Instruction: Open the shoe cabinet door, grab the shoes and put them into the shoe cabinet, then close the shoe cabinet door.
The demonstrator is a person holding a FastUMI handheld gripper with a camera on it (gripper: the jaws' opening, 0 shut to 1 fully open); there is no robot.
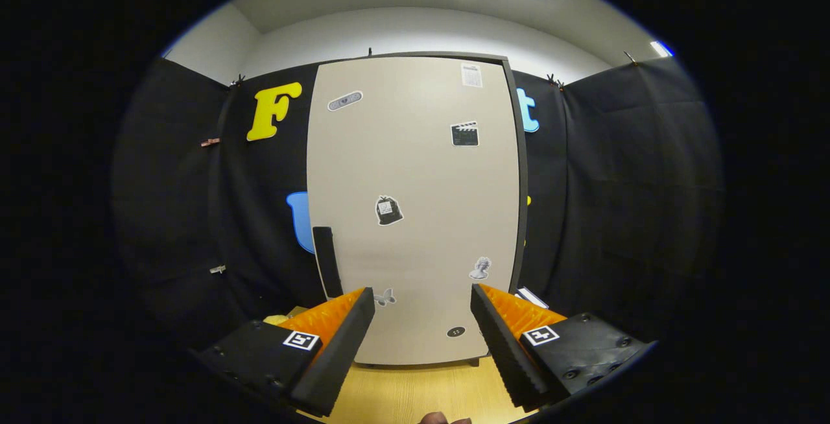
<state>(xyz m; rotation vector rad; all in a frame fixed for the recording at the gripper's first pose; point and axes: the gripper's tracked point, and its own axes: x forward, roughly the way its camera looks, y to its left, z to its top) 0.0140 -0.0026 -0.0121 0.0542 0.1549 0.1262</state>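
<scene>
A tall beige shoe cabinet (415,203) stands straight ahead on a light wooden floor (415,391), its door shut and dotted with small stickers. A dark vertical handle (326,262) sits on the door's left edge, just above and beyond the left finger. My gripper (421,301) is open, with nothing between its fingers, and the door's lower part shows through the gap. A bit of something yellow (277,319) peeks out behind the left finger; what it is cannot be told.
Black cloth walls (622,203) close in on both sides of the cabinet. A white flat object (532,297) lies low beside the cabinet's right side. A fingertip of a person's hand (441,419) shows just below the fingers.
</scene>
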